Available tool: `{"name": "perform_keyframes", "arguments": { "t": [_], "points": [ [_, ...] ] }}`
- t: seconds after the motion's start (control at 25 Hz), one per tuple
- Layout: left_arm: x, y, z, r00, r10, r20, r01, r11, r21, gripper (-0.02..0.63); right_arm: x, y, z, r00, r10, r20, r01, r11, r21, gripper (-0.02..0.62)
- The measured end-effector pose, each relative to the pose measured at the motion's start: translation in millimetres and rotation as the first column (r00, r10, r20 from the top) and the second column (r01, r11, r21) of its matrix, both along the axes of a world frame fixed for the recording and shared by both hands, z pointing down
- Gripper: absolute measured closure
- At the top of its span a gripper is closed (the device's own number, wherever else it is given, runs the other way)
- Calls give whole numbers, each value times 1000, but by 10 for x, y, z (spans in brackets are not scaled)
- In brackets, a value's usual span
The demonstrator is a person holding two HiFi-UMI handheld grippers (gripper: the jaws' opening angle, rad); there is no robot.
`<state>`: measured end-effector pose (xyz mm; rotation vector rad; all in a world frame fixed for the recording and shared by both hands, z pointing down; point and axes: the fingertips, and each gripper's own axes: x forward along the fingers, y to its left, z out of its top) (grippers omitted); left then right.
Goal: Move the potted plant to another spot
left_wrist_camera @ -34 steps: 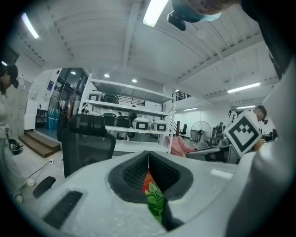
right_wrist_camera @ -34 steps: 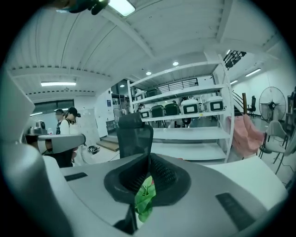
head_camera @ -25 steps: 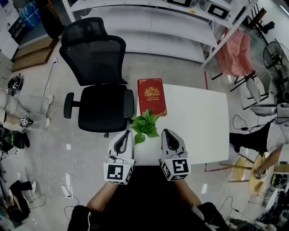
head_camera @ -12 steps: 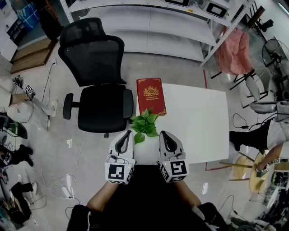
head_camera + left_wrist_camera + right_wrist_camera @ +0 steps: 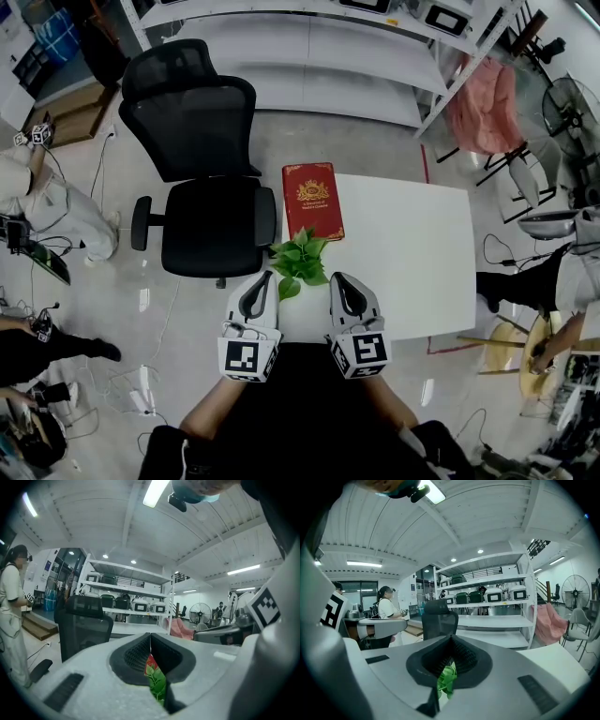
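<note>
Head view: potted plant (image 5: 301,260) sits on white worktop (image 5: 412,244), nr its left edge & toward the near side; pot itself hidden under the leaves. Red book (image 5: 313,200) lies flat just behind it at the worktop's far-left corner. Leaves overlap the book's near edge in this view, can't tell if touching. Left tongs (image 5: 265,277) & right tongs (image 5: 339,277) are held side by side over the near edge, tips pointing fwd. One is on each side of the plant, close to the leaves but apart from them. Black office chair (image 5: 202,159) stands on the floor left of the worktop, w/ white shelves (image 5: 319,52) beyond. Pink cloth (image 5: 486,108) & a fan (image 5: 574,112) are off to the far right.

Left gripper view: left tongs (image 5: 150,641) pressed together, pads meeting in one thin line, nothing pinched. Thru the small gap below the tips, green leaves w/ a bit of red book show beyond. Chair back sits left of centre, w/ a person (image 5: 10,620) in pale clothes at the far left edge.

Right gripper view: right tongs (image 5: 450,644) likewise pressed together & empty; leaves show thru the gap under the tips. Chair & shelves are straight ahead, worktop's white surface at lower right.
</note>
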<state>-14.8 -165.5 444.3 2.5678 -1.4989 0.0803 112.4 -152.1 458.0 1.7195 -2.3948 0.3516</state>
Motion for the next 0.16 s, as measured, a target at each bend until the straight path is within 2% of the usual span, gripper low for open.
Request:
{"name": "perform_keyframes", "arguments": {
  "t": [0.16],
  "points": [
    [8, -7, 8, 1000, 8, 3, -8, 1000, 5, 588, -9, -6, 15, 1000, -1, -2, 1, 1000, -1, 583]
  ]
}}
